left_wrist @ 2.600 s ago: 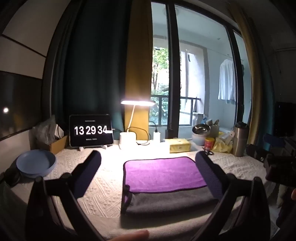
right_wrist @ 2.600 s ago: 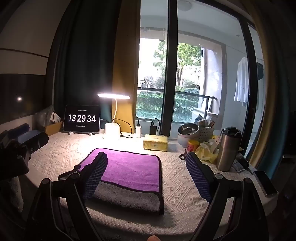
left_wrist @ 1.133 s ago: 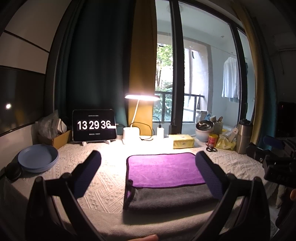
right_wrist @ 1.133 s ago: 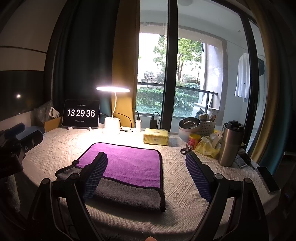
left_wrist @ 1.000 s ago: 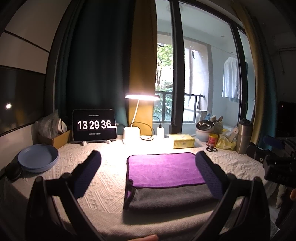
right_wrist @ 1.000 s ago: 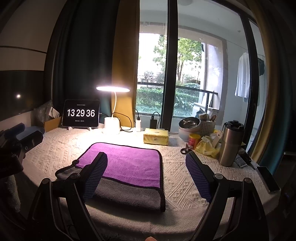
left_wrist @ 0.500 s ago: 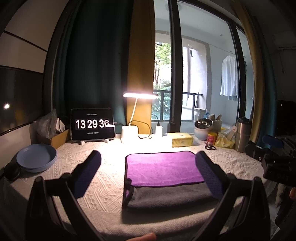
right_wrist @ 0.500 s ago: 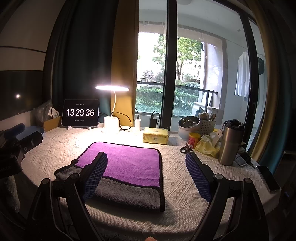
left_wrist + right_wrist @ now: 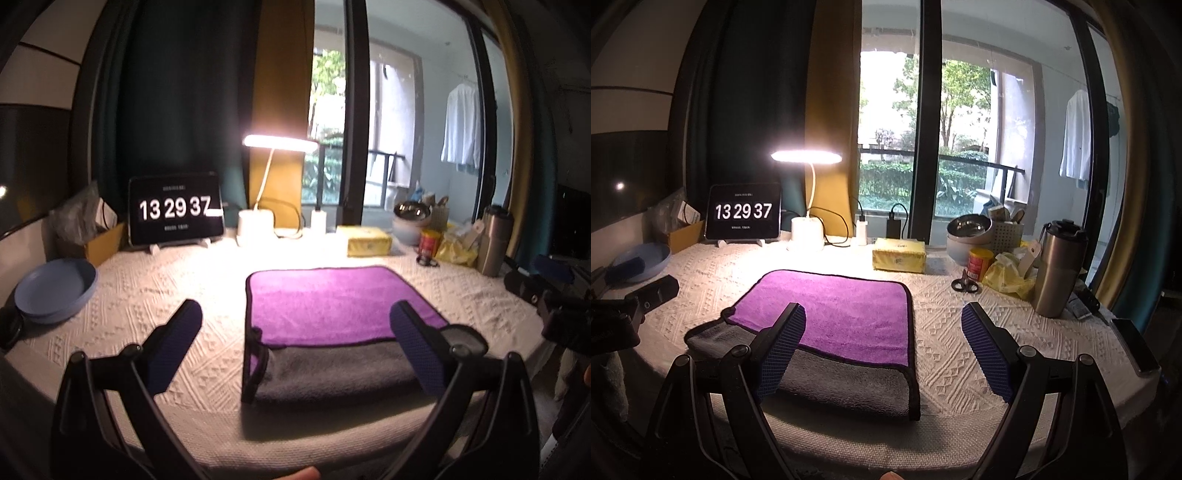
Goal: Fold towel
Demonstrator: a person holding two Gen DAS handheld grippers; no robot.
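Observation:
A towel, purple on one face and grey on the other [image 9: 332,306], lies folded flat on the white textured tablecloth [image 9: 155,295]; the purple layer covers the far part and a grey strip shows along the near edge. It also shows in the right wrist view [image 9: 834,314]. My left gripper [image 9: 295,325] is open and empty, held back from the towel's near edge. My right gripper [image 9: 882,325] is open and empty, above the towel's near right part. Each gripper shows at the edge of the other's view.
At the back stand a clock tablet [image 9: 175,212], a lit desk lamp [image 9: 258,221], a yellow tissue pack [image 9: 367,242], a steel bowl [image 9: 969,225], a red can [image 9: 979,264], scissors [image 9: 964,285] and a steel tumbler [image 9: 1058,273]. A blue plate [image 9: 53,290] sits far left. A phone [image 9: 1134,343] lies at the right edge.
Both grippers have stayed open and empty and drifted slightly; the towel has not moved. The clock has advanced from 13:29:34 to 13:29:37.

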